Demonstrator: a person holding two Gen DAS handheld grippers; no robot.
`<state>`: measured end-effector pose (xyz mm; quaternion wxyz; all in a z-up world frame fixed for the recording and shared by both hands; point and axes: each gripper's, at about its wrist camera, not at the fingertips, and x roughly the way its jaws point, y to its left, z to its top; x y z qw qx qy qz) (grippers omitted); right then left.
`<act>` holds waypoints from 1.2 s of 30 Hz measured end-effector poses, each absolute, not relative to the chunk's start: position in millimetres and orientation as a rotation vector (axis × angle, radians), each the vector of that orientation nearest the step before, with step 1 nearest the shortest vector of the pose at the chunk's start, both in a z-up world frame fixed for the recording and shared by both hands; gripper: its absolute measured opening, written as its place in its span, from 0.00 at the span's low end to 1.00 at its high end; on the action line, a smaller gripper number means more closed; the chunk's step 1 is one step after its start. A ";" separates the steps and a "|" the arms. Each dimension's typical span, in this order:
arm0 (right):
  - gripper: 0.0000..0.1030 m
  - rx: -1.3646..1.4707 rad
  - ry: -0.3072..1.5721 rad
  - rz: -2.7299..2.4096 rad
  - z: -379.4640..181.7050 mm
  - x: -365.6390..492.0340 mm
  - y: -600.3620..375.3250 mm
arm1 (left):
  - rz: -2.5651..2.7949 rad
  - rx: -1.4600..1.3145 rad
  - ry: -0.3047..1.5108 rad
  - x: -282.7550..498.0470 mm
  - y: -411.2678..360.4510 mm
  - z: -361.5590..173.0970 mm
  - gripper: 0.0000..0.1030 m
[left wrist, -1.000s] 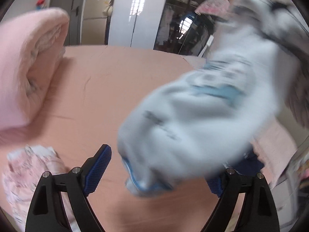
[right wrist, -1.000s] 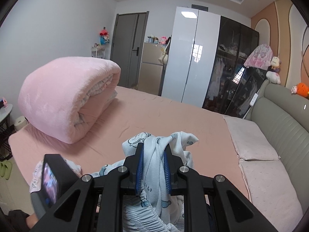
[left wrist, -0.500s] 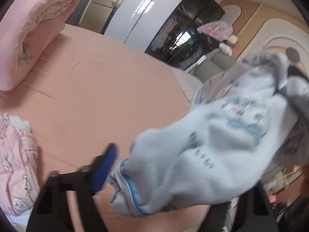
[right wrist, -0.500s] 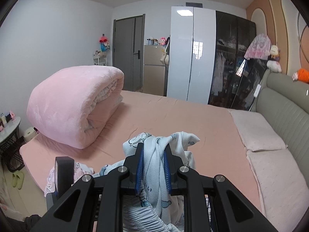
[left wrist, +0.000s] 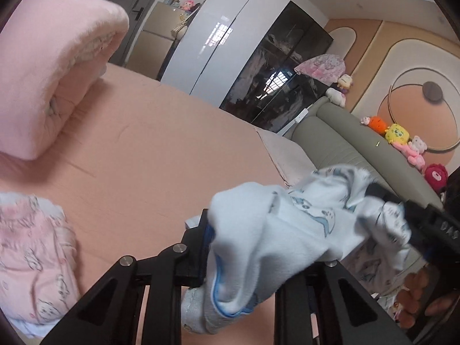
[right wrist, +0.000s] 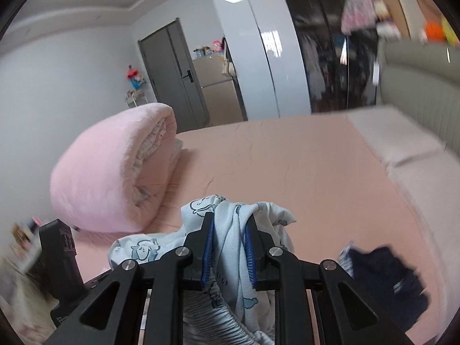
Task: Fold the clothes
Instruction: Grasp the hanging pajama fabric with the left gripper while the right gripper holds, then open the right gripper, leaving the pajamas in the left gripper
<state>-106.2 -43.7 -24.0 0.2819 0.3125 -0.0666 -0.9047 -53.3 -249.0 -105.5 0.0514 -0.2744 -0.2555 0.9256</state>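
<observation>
While our left gripper (left wrist: 230, 247) is closing its jaws, the light blue printed garment (left wrist: 287, 230) is already bunched between them — the cloth hides the right finger, so we can't quite tell how hard the pads bite yet. Our right gripper (right wrist: 228, 247) has its jaws clamped on another part of the same garment (right wrist: 230, 230), blue pads pressing the fabric from both sides. So we've got the thing hanging in the air between our two grippers, above the peach bed sheet (left wrist: 158, 149). In the left wrist view our right gripper shows up at the right edge with the cloth running into it. A rolled pink quilt (right wrist: 115, 172) sits on the far left of the bed, a pink printed garment (left wrist: 31, 258) lies near the left edge, and something dark navy (right wrist: 385, 276) lies on the sheet to the right — blurry, can't say what.
</observation>
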 end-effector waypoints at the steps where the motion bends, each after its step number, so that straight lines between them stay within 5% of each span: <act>1: 0.19 0.856 -0.222 -2.402 -29.2 -109.8 -39.2 | 2.815 -0.821 -0.780 -53.6 -250.5 -103.7 0.18; 7: 0.20 0.958 -0.360 -2.319 -60.0 -118.9 -23.2 | 2.809 -0.799 -0.813 -59.7 -254.8 -94.9 0.18; 18: 0.43 1.018 -0.426 -2.320 -101.2 -121.7 2.0 | 2.857 -0.786 -0.615 -62.1 -244.4 -77.8 0.17; 36: 0.48 1.095 0.054 -2.420 -174.6 -64.1 -30.4 | 2.889 -0.611 -0.449 -66.1 -241.1 7.2 0.17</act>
